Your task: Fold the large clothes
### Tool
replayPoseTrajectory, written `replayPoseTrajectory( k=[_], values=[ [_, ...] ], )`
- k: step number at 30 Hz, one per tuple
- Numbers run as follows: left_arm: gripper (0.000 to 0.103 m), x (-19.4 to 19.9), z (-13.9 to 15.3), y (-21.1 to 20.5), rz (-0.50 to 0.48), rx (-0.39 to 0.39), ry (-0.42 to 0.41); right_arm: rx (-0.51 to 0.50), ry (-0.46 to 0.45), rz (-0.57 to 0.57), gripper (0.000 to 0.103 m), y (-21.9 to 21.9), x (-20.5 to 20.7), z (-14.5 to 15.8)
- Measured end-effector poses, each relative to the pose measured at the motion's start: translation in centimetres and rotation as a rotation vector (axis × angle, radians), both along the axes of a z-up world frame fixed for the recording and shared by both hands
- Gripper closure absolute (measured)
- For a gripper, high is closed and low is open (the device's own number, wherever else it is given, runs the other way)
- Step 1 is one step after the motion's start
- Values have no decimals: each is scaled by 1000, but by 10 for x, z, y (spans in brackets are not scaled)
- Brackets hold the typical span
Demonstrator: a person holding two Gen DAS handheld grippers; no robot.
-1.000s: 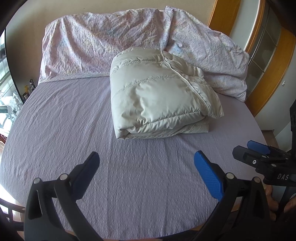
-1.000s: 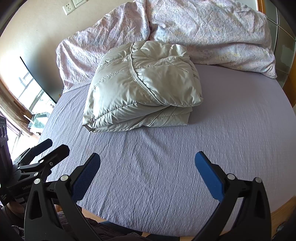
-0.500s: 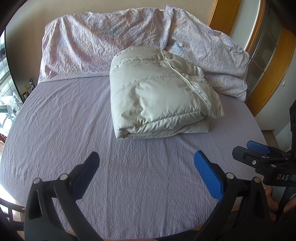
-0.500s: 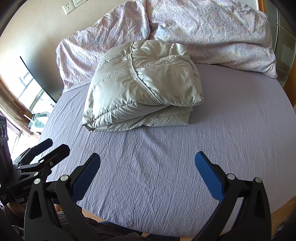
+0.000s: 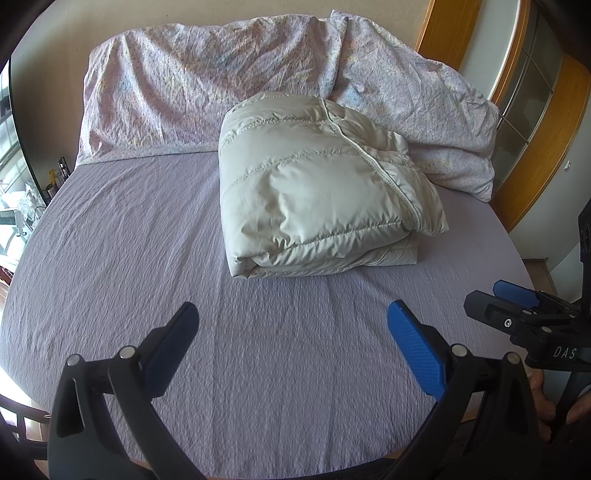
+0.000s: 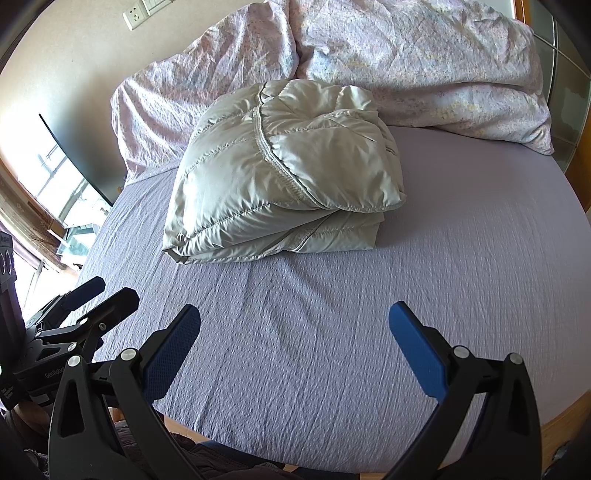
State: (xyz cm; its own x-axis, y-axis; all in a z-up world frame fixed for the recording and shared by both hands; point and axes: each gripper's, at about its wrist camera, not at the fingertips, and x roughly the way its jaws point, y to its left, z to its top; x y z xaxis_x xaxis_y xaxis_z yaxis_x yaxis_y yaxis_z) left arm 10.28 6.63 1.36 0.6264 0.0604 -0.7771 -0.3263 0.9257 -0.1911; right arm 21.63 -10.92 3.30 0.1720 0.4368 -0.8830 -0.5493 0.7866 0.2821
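Right wrist view alone shows wall socket (image 6: 133, 18); folded jacket (image 6: 280, 173) on bed; both tongs spread, empty.

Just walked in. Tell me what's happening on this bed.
A person holds a two-finger tool in each hand over the lavender sheet. The left tool and the right tool are both open, empty and hang short of the pale puffer jacket, which lies folded into a compact bundle in front of the floral pillows.
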Motion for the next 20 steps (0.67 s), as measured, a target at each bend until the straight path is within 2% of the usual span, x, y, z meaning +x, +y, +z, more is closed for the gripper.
replayPoseTrajectory(
  k=[20],
  values=[
    [2,1,-2,0,0,0,1,0,2,1,1,-1,1,-1]
  ],
)
